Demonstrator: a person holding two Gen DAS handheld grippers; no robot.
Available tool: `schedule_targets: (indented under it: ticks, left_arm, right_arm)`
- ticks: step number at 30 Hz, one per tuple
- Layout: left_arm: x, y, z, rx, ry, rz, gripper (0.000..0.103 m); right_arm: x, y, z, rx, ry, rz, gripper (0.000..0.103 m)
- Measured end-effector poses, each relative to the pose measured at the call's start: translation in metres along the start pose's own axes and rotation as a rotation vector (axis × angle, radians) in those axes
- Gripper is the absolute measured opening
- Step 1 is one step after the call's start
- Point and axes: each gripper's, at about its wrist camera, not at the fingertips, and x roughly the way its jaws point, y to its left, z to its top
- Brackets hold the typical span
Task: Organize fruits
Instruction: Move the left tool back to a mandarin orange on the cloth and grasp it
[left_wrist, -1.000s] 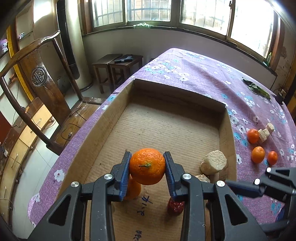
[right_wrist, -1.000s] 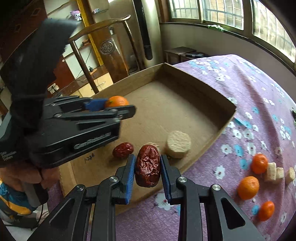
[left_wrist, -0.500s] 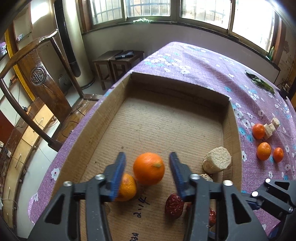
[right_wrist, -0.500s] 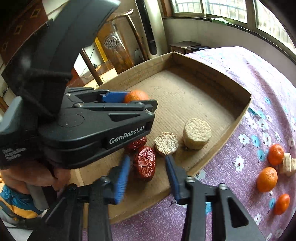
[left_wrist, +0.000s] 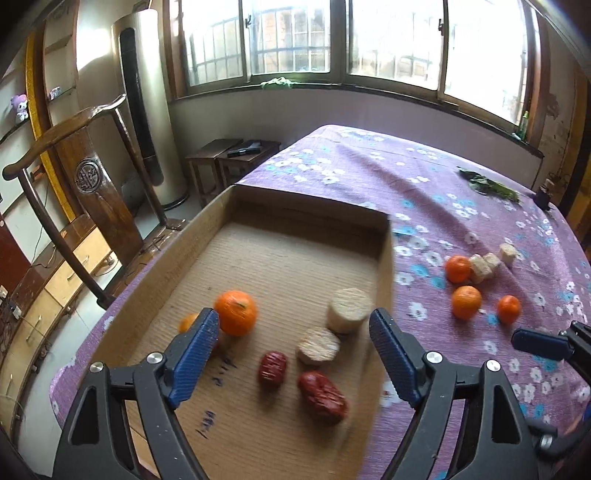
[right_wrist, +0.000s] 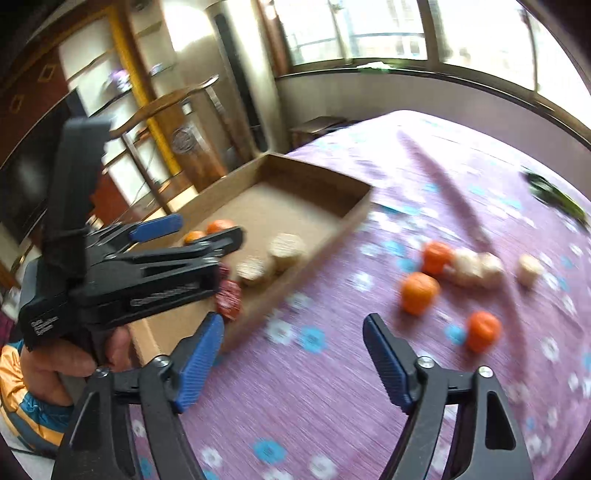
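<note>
A round orange tangerine (left_wrist: 235, 312) lies in the cardboard tray (left_wrist: 384, 273) on the bench (left_wrist: 369, 177), while the left hand-held gripper (left_wrist: 291, 354) and right hand-held gripper (right_wrist: 293, 354) angle downward, jaws opening, empty.

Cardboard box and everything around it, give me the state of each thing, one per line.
Cardboard box: open-topped, partly filled.
Big orange: resting in box.
Red dates: lying in box.
Oranges on cloth: not yet boxed.
Left claw: opening, empty.
Right claw: opening, empty.
</note>
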Motion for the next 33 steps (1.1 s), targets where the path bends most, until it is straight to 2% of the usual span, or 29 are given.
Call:
schedule_targets:
  ticks: [7, 13, 18, 22, 25, 27, 30, 33]
  left_arm:
    - [-0.011, -0.043, -0.011, 0.022, -0.016, -0.061, 0.089]
    - [-0.009, -0.075, -0.018, 0.073, -0.001, -0.094, 0.089]
    - [-0.007, -0.096, -0.023, 0.116, 0.021, -0.112, 0.089]
    - [0.0, -0.114, -0.019, 0.13, 0.039, -0.114, 0.089]
    - [0.002, -0.123, -0.017, 0.13, 0.041, -0.113, 0.089]
    - [0.007, -0.127, -0.016, 0.125, 0.057, -0.115, 0.089]
    - [0.01, -0.129, -0.015, 0.114, 0.068, -0.123, 0.089]
    - [0.012, -0.131, -0.014, 0.115, 0.066, -0.136, 0.089]
  right_arm:
    - [-0.028, -0.057, -0.019, 0.102, -0.014, -0.118, 0.087]
    - [-0.044, -0.093, -0.028, 0.138, -0.041, -0.173, 0.086]
    - [-0.05, -0.111, -0.034, 0.183, -0.081, -0.204, 0.086]
    - [-0.045, -0.124, -0.038, 0.232, -0.067, -0.212, 0.086]
    - [-0.042, -0.133, -0.04, 0.276, -0.052, -0.25, 0.086]
    - [-0.046, -0.136, -0.04, 0.303, -0.065, -0.237, 0.086]
    - [-0.052, -0.132, -0.038, 0.279, -0.086, -0.262, 0.092]
    - [-0.053, -0.13, -0.04, 0.255, -0.082, -0.268, 0.092]
